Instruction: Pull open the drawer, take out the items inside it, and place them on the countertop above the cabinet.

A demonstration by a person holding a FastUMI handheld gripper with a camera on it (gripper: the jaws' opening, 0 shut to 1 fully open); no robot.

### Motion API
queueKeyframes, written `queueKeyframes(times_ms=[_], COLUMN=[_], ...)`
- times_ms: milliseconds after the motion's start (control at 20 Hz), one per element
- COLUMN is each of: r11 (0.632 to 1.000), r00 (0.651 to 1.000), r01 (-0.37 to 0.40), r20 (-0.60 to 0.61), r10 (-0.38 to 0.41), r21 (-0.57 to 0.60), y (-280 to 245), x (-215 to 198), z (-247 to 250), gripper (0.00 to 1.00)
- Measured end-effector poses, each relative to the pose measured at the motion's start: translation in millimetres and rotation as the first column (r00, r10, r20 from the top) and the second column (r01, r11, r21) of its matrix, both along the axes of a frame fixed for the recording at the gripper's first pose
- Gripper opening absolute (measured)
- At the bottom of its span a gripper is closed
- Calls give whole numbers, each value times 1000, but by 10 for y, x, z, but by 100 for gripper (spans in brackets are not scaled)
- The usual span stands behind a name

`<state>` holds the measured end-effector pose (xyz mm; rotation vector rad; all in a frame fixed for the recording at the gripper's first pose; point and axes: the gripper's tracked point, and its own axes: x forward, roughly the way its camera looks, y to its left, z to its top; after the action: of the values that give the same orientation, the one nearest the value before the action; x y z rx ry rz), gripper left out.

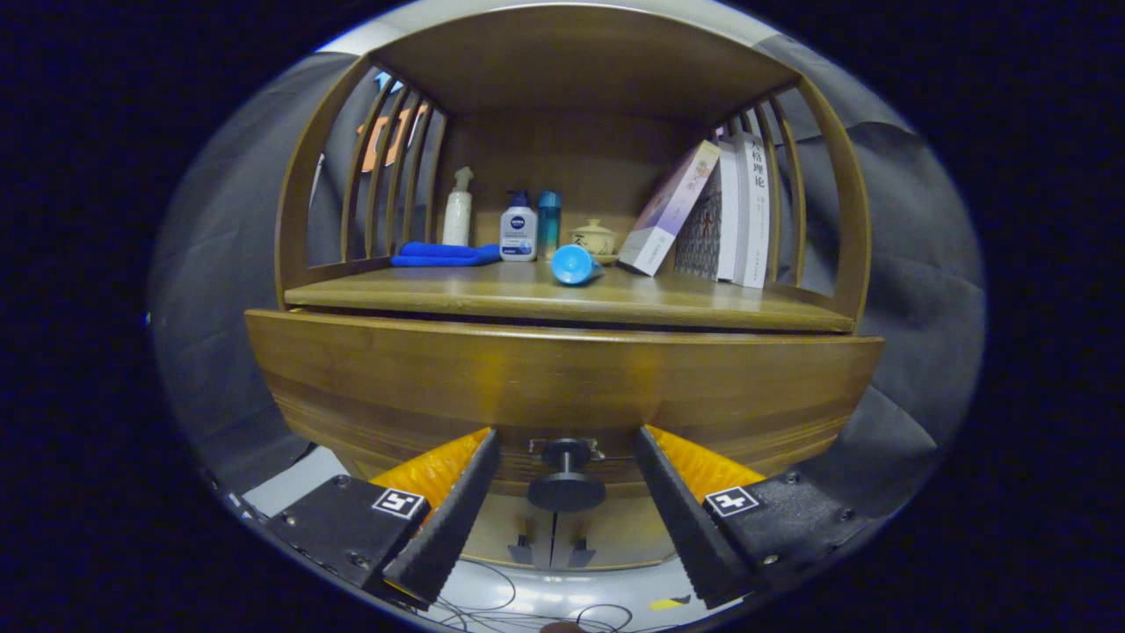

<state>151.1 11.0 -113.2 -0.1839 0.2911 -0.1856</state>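
Note:
A wooden cabinet fills the view, with a wide drawer front [562, 378] below its countertop [571, 294]. A dark round knob [565, 482] sticks out from the lower middle of the drawer front. My gripper [567, 440] is open, its two fingers standing either side of the knob with clear gaps to it. The drawer looks closed or nearly so, and its inside is hidden. On the countertop lies a blue cup [576, 264] on its side.
At the back of the countertop stand a white spray bottle [457, 209], a lotion bottle [518, 229], a teal bottle [548, 221], a lidded ceramic bowl [593, 237], a folded blue cloth [444, 255] and leaning books [703, 215]. Slatted sides and a top board enclose the shelf. Cables [527, 607] lie on the floor below.

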Motion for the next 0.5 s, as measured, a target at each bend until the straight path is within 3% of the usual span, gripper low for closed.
queueKeyframes(times_ms=[500], r11=[997], r00=[1000], r01=[14], r20=[-9], r10=[-14], r21=[-72], y=[-2], x=[8], z=[-8], gripper=[100])
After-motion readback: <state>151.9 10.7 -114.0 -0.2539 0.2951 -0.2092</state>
